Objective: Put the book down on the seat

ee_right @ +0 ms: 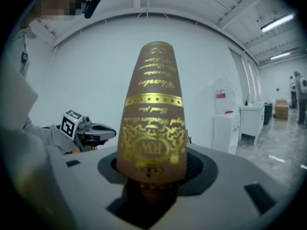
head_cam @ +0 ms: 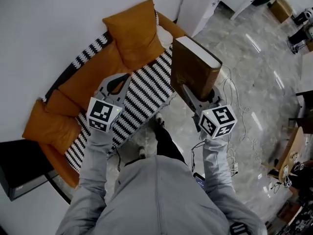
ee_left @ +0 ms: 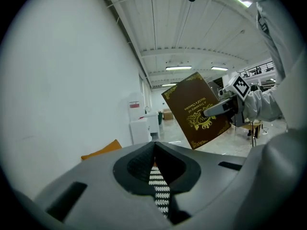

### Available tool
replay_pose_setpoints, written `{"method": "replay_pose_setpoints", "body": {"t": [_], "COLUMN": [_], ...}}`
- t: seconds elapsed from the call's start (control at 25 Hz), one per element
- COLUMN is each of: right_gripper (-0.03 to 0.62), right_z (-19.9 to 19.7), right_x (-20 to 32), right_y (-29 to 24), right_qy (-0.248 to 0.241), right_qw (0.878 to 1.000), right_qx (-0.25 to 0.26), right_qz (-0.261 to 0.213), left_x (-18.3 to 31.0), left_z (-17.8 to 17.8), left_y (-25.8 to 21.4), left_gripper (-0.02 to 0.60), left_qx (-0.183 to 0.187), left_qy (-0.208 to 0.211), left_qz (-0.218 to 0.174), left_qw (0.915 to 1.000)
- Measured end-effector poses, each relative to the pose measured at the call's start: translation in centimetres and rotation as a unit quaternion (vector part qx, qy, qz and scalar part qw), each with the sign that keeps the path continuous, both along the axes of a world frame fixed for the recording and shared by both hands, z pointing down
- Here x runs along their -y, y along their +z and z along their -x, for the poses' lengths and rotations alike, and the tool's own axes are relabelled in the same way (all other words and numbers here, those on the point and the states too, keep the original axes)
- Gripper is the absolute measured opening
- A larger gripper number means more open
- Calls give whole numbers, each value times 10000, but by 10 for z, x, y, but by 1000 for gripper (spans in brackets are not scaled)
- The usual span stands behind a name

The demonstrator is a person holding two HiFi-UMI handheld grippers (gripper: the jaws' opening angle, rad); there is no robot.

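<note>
The book (head_cam: 195, 67) is clamped in our right claw (head_cam: 188, 89), whose two jaws press on its covers at the lower end. In the right gripper view the spine fills the gap between them. It is not on the seat yet.

From that claw the book rises on end, with its long axis running up and away from the jaws and tipped a little toward twelve o'clock in the head view. It is a thick brown hardback. The spine carries gold bands, an ornament and lettering, the front cover has gold corner scrollwork, and the pale page block shows along the top edge.

Beyond the claw, the seat (head_cam: 146, 89) is a striped black-and-white surface that lies at about nine to ten o'clock from the book in the head view. The book itself hangs just off the front edge, partly above the grey floor (head_cam: 244, 72). We judge that the coming move turns on carrying it toward ten o'clock and tipping its long axis over, so that a cover lands flat on the stripes.

Our left claw (head_cam: 122, 77) has its jaw tips together and holds nothing. It hangs over the seat and so is the nearer of the two to it, with stripes showing past its jaws. An orange cushion (head_cam: 132, 33) leans at the back, at about eleven o'clock from the left claw.
</note>
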State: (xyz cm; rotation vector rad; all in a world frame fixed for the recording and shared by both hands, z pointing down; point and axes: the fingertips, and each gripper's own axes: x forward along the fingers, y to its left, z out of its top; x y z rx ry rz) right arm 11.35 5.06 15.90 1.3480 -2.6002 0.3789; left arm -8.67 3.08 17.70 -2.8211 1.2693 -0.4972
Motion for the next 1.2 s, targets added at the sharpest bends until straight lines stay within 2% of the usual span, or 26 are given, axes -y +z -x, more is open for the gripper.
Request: {"method": "replay_pose_setpoints", "body": {"t": [0.28,0.72,0.96,1.2], "right_gripper": [242,242,242,242], "right_z": [-5,-1,4,9], "right_x": [49,98,108,137], "right_y": [44,116,167,219], "right_qy": [-120,-328,-485,-512], "right_qw": [9990,9945,9891,9790], "right_qx": [111,175,180,584], "right_qz": [414,981,1376,1883], "left_x": [38,74,80,101], "left_z": [-2,-1,8,13], "left_y": [43,114,159,208], "left_gripper": [25,25,26,25], "left_qx": [68,117,40,10], "left_qy": [-244,-507,-844,-1079], "left_qz": [356,970,1324,1672], "left_qw": [9990,9939,9876,9800]}}
